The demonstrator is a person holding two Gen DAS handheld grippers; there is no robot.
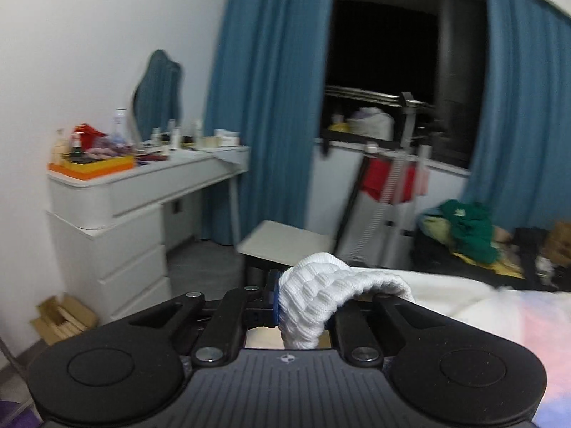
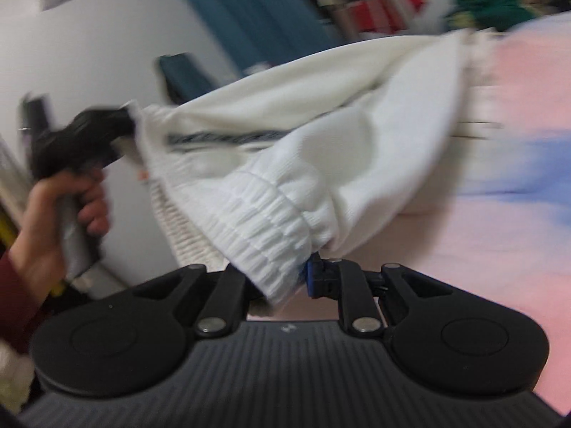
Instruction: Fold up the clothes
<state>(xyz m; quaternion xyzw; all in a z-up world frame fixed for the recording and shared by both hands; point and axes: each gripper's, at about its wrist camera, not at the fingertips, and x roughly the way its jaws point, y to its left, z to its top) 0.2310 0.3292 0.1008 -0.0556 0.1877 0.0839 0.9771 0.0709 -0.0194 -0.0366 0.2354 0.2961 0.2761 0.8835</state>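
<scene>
A white garment with a ribbed elastic waistband (image 2: 264,221) hangs stretched between my two grippers above a pink and blue bed sheet (image 2: 499,164). My right gripper (image 2: 299,281) is shut on one end of the waistband. My left gripper (image 1: 303,314) is shut on the other end of the waistband (image 1: 314,299); it also shows in the right wrist view (image 2: 103,132), held by a hand at the left. The cloth hides the fingertips of both grippers. The right wrist view is blurred.
A white dressing table (image 1: 142,185) with bottles and a mirror stands at the left wall. Blue curtains (image 1: 267,89) frame a dark window. A small stool (image 1: 285,242), a drying rack (image 1: 392,178) and a pile of green clothes (image 1: 467,232) lie beyond the bed.
</scene>
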